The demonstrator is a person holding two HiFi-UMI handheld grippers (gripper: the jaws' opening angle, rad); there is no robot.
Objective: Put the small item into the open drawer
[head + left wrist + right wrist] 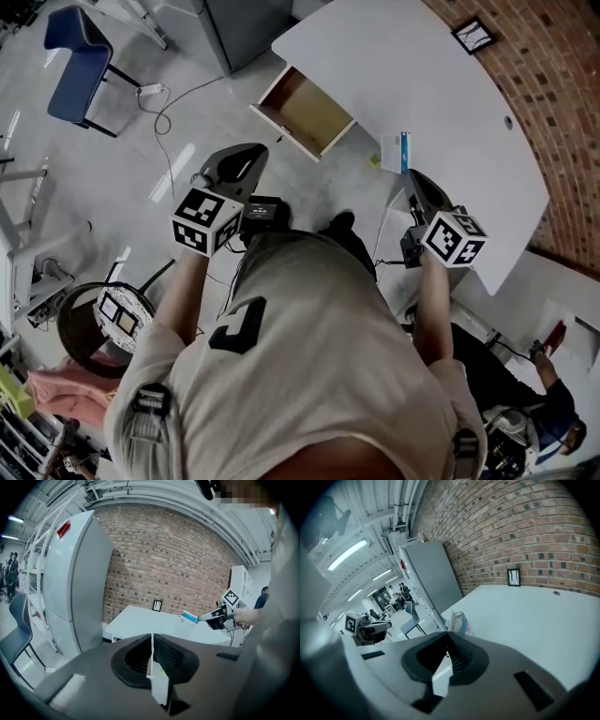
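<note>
Plainly, the small item (396, 152) is a thin, flat packet, white with a bright blue strip along one edge; the right gripper view also shows a pink tinge on it. It stands upright on edge, pinched at the very tip of the right gripper (413, 180), whose jaws are closed tight on it. It hangs over the rim of the white counter (412, 75), to the right of the open drawer (309, 112) and apart from it. The left gripper (251, 155), just below the drawer, has its jaws pressed together on nothing.
</note>
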